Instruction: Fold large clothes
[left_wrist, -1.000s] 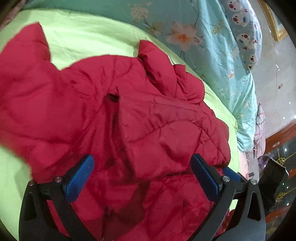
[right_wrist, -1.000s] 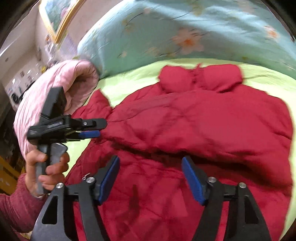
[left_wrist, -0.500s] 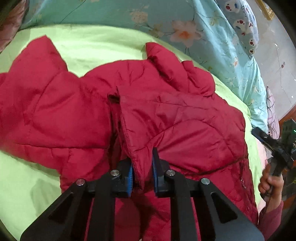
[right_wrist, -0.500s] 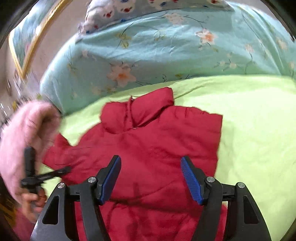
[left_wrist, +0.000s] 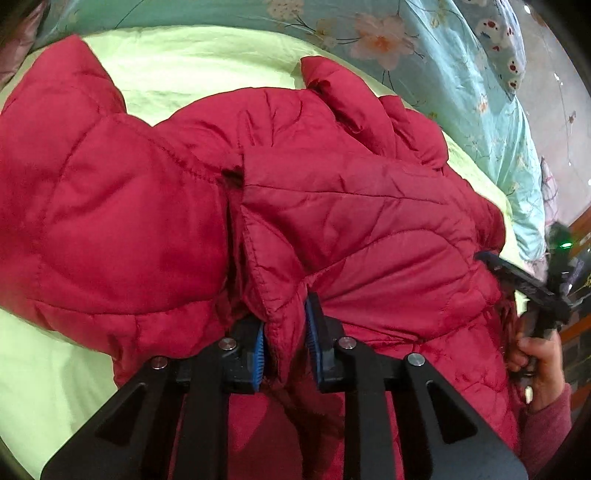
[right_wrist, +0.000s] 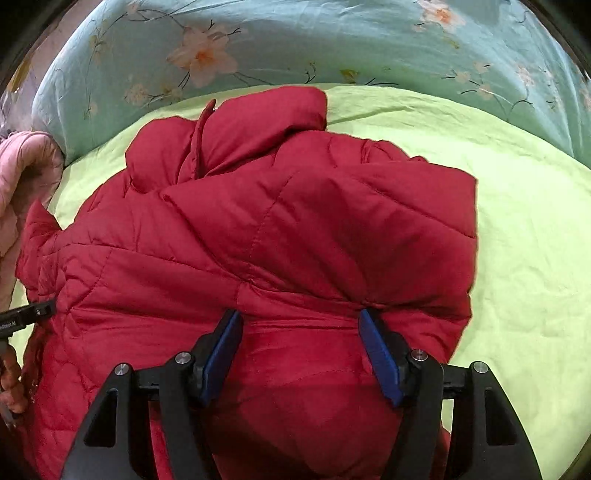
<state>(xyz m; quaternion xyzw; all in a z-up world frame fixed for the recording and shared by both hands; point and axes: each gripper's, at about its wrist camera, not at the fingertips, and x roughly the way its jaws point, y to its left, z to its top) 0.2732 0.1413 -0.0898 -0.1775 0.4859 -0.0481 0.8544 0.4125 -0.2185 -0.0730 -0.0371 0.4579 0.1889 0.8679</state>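
Where the red jacket (left_wrist: 351, 221) is spread on the green sheet (left_wrist: 192, 66), its front edge is caught between the 2 blue pads of the left gripper (left_wrist: 283, 343), which are clamped on a fold of that edge; these jaws have just been opening slightly, yet the fold is pinched between them. The rest of the jacket is seen beyond the pads, with the collar (left_wrist: 332, 92) at the far end near the floral quilt (left_wrist: 461, 74). The right gripper (right_wrist: 301, 354) is held over the jacket (right_wrist: 295, 229) with its jaws well apart; they have just been closing a little, and quilted fabric is seen between the pads, but whether it is touched cannot be told. In the left view, the right hand (left_wrist: 537, 365) is seen at the jacket's right edge. A pink garment (right_wrist: 22, 177) lies at the left in the right view.
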